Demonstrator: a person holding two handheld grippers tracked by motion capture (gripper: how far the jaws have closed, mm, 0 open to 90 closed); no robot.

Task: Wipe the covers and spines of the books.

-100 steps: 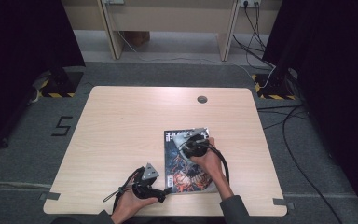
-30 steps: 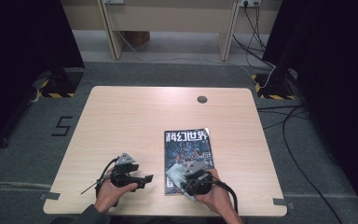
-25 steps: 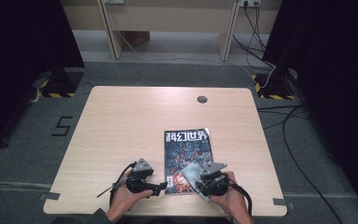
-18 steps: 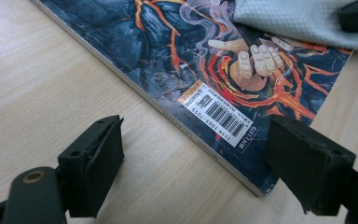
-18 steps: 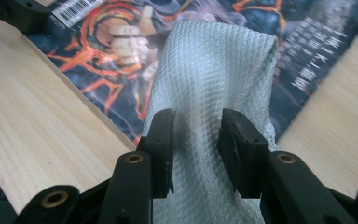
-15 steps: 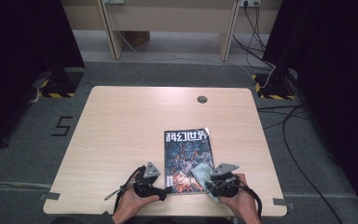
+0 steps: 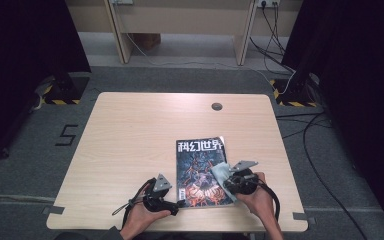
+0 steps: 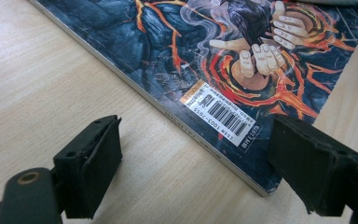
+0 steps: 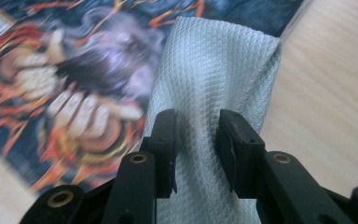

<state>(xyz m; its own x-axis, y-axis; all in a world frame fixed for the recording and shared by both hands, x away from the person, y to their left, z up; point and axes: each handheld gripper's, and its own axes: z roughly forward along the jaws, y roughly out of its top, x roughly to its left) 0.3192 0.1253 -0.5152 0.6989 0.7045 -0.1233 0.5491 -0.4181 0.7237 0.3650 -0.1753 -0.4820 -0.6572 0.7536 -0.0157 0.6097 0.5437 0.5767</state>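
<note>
moved: right tongs (image 7: 228, 176) sliding cloth (image 9: 214, 79) rightward across magazine (image 7: 200, 170), gripping it, closing slightly | left tongs (image 8: 196, 172) standing open, bracing near-left corner | risk: magazine skidding on desk (image 7: 130, 130)

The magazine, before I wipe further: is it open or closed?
Closed. The magazine lies flat, front cover up; the left gripper view shows its spine edge with no page lifted.

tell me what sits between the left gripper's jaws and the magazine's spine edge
Only bare wooden table. In the left gripper view the left gripper stands open just short of the magazine; nothing lies on that strip.
</note>
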